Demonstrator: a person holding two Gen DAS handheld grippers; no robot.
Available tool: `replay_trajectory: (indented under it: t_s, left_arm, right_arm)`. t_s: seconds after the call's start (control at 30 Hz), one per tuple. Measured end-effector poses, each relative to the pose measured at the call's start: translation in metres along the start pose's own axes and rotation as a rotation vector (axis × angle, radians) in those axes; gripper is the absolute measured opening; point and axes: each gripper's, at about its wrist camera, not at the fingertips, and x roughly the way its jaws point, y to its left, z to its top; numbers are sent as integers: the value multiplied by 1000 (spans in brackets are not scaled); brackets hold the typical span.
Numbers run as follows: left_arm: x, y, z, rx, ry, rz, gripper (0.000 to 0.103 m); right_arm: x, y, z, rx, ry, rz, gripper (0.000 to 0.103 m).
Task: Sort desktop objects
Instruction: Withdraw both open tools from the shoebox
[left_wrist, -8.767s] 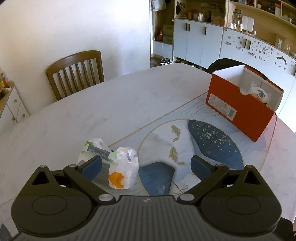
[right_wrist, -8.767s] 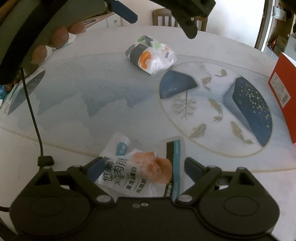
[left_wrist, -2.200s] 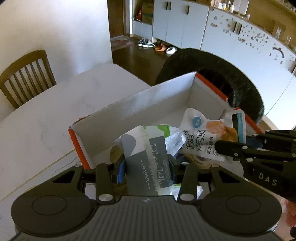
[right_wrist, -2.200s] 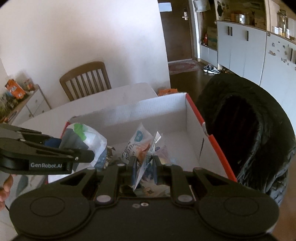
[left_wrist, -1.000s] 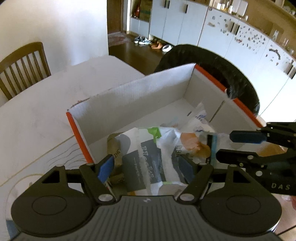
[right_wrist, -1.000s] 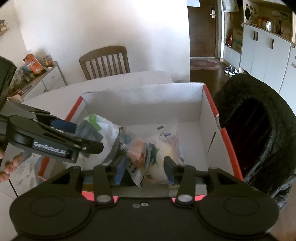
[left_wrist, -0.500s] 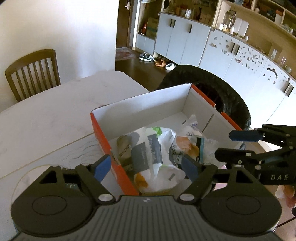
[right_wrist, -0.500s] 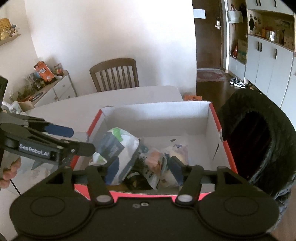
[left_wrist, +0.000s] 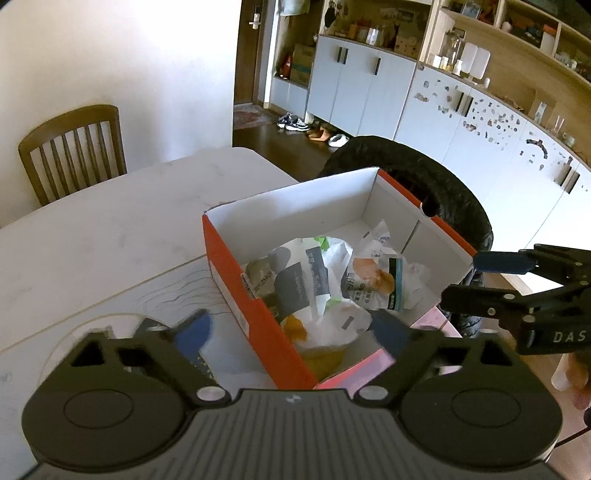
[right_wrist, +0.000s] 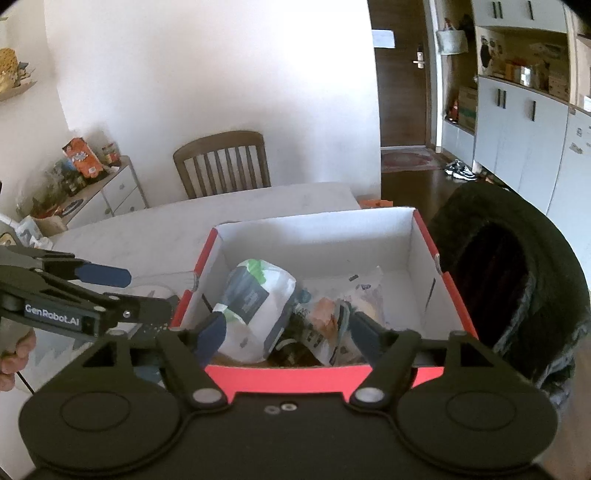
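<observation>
An orange cardboard box (left_wrist: 236, 291) with a white inside stands on the table, also in the right wrist view (right_wrist: 454, 295). In it lie a white tissue pack with a grey label (left_wrist: 306, 284) (right_wrist: 255, 295) and a snack pouch with an orange picture (left_wrist: 373, 284) (right_wrist: 325, 317), among other packets. My left gripper (left_wrist: 291, 332) is open and empty, above the box's near left corner. My right gripper (right_wrist: 286, 330) is open and empty, above the box's near wall; it also shows in the left wrist view (left_wrist: 491, 277).
A black round chair (left_wrist: 436, 188) (right_wrist: 517, 288) stands behind the box. A wooden chair (left_wrist: 70, 147) is at the table's far side. The marble table (left_wrist: 92, 236) stretches to the left. A low cabinet with snacks (right_wrist: 88, 181) stands by the wall.
Both grippers opened and let the tissue pack and the snack pouch drop into the box. Both have since pulled back and up, away from the box.
</observation>
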Motion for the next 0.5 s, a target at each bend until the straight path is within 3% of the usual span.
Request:
replay_trajectory:
  t_s: [0.13,0.5]
  left_arm:
    - [-5,2,-6,10,0,1,103]
    - [-30,5,-29,19,6,-13,103]
  right_arm:
    - [-8,3,-5,9,-23,-12,87]
    - [-28,24,-21,22,-54,-40,92]
